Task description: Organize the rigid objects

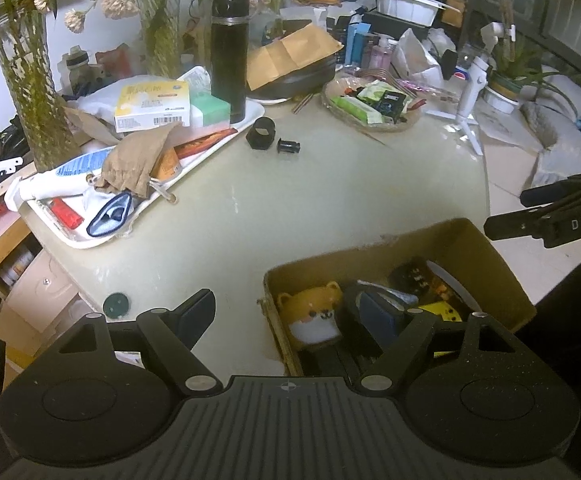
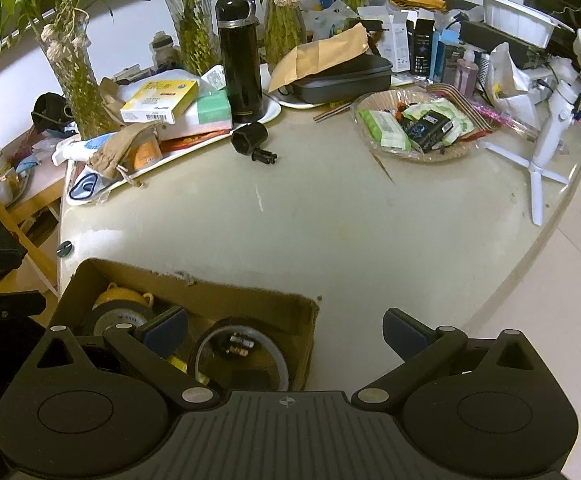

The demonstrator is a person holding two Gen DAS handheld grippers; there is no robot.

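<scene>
Though both grippers' fingers (image 2: 166, 330) are spread w/ nothing held, they hide much of cardboard box (image 1: 466, 248).

**Pale table, white wall, tiled floor**

You face a glossy cream table (image 2: 330, 216) with a rounded edge. Behind it stands a white wall (image 1: 102, 36). Pale floor tiles (image 1: 510, 184) lie beside it, and a wooden cabinet (image 1: 30, 292) sits below.

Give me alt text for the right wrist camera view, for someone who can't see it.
The right tool hangs open and empty over a cardboard box holding tape rolls and batteries. Beyond it, two small black parts lie on the pale table near a tall black flask and cluttered trays.
</scene>
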